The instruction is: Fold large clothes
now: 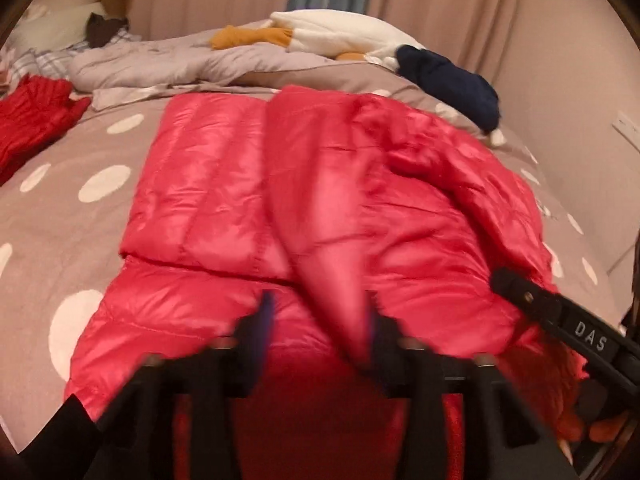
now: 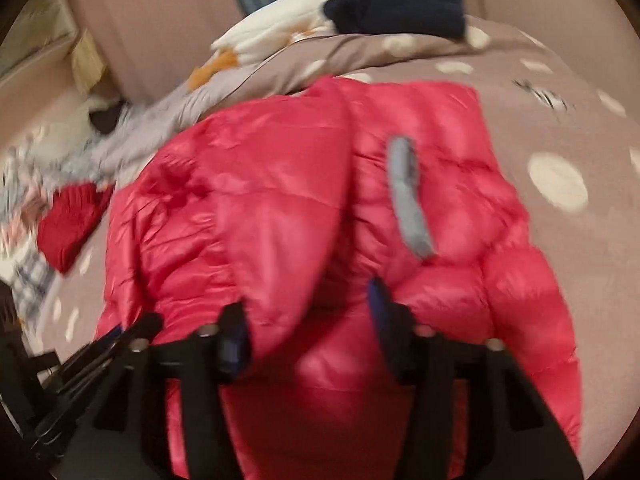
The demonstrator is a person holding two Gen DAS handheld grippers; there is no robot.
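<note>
Lying on bed (image 1: 60,208) | red jacket (image 1: 224,184) | under both parted tongs

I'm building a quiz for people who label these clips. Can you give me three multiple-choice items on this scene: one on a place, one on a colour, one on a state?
1. Where does the navy garment lie?
A. at the far side of the bed, beside the white plush toy
B. on top of the jacket
C. on the floor

2. What colour is the puffer jacket?
A. navy
B. red
C. white

3. How do the left gripper's fingers stand?
A. apart, with jacket fabric between them
B. pressed together on nothing
C. clamped on a hanger

Answers: 1 A, it rests by the plush toy, beyond the jacket. 2 B, shiny red quilting throughout. 3 A, a gap with a red fold in it.
</note>
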